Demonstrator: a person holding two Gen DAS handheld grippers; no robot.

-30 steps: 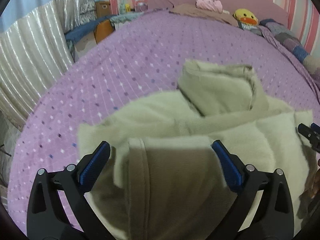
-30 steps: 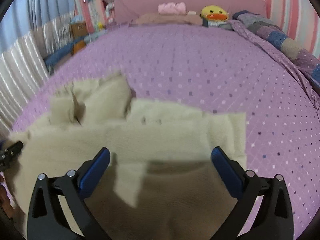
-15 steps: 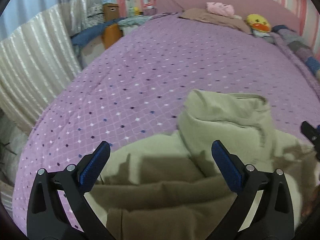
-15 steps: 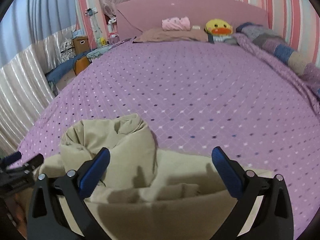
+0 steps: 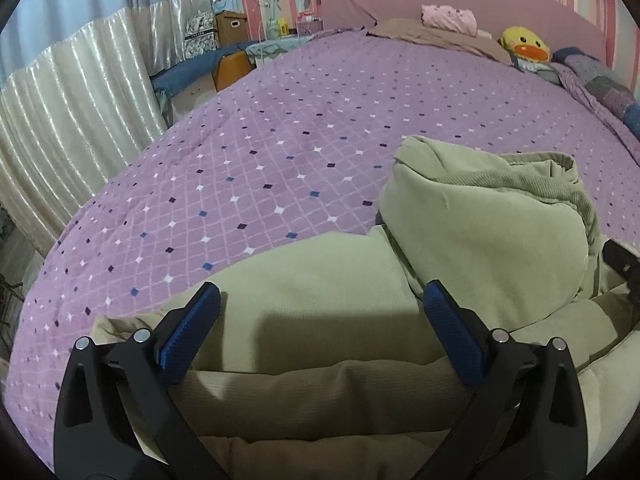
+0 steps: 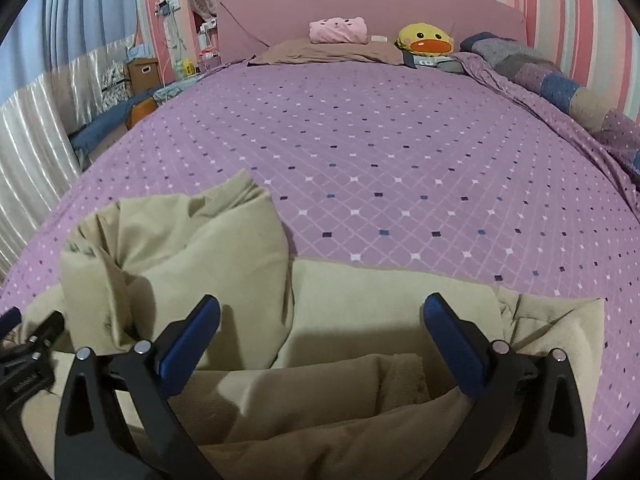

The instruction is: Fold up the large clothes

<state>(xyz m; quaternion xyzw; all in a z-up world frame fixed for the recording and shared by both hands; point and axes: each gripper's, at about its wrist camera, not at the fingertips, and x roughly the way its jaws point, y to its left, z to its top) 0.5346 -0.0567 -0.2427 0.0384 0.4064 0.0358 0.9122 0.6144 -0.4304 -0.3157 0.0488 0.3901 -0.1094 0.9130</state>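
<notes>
Lying bunched at the near edge of the purple diamond-patterned bedspread (image 6: 400, 152), the large beige corduroy hooded garment (image 5: 320, 312) is partly folded, with layers of cloth stacked toward the cameras and its hood (image 5: 488, 232) puffed up and standing above the rest. In the right wrist view the hood (image 6: 180, 248) sits to the left of the flat body panel (image 6: 392, 312).

The left gripper (image 5: 320, 320) hangs just above the garment with its blue-padded jaws spread wide; nothing is pinched between them, and the cloth lies below the gap. The right gripper (image 6: 320, 324) is the same: jaws far apart, empty, poised over the folded layers. Each tool shows at the edge of the other's view, the right one as a black tip (image 5: 624, 264) beside the hood, the left one as a black frame (image 6: 28, 356) at the garment's left side.

At the head of the bed a pink headboard (image 6: 372, 4) backs a brown pillow (image 6: 328, 50), a pink folded cloth (image 6: 338, 30) and a yellow duck plush toy (image 6: 426, 40). A patchwork blanket (image 6: 560, 84) runs along the right side, and pale shiny curtains (image 5: 68, 112) hang at the left.
</notes>
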